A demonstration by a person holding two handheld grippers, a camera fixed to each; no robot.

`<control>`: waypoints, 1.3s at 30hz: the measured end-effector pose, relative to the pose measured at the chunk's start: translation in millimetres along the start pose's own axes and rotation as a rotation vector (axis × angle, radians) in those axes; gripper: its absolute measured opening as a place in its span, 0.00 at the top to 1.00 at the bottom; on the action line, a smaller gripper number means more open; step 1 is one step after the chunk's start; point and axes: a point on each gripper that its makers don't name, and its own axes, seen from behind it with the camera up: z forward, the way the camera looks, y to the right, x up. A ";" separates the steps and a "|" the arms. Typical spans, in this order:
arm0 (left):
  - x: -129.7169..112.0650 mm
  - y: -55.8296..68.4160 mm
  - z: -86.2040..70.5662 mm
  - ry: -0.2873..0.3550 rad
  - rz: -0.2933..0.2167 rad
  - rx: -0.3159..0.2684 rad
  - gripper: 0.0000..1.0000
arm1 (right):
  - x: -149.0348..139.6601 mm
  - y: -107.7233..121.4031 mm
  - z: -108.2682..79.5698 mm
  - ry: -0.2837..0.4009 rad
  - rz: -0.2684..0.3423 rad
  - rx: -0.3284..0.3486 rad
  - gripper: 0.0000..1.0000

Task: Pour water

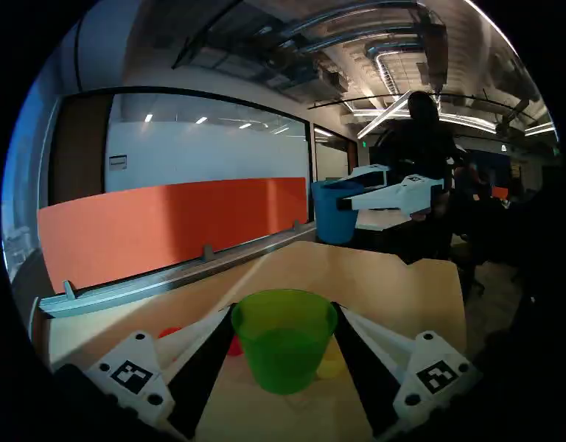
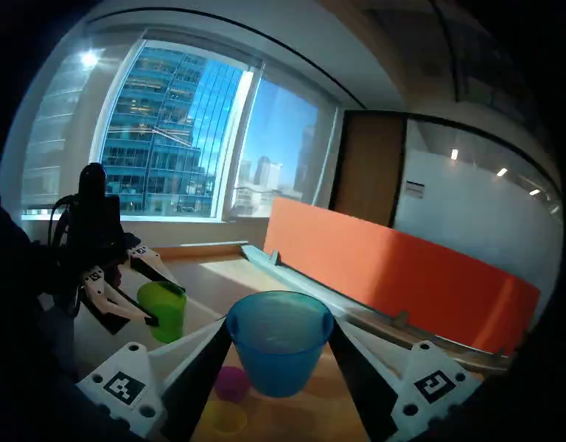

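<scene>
In the left gripper view my left gripper is shut on a green cup, held upright above the wooden table. Farther off, the right gripper holds a blue cup upright. In the right gripper view my right gripper is shut on that blue cup, whose inside looks pale; I cannot tell any water level. To its left the left gripper shows with the green cup in it.
Small coloured cups lie on the table under the held ones: red and yellow, and a magenta one and a yellow one. An orange partition runs along the table's far edge. A person stands behind.
</scene>
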 end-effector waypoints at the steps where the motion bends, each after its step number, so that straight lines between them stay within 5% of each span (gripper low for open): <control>1: -2.3 -2.5 -0.5 -0.007 0.001 0.006 0.11 | -3.7 1.2 -1.7 -0.004 0.005 -0.001 0.09; 18: -46.3 -20.1 -1.5 -0.134 -0.008 0.036 0.11 | -64.4 0.9 -14.6 -0.080 0.040 0.023 0.09; 39: -124.9 -28.6 8.6 -0.361 -0.026 0.008 0.11 | -159.4 -6.3 -6.1 -0.276 0.104 0.072 0.08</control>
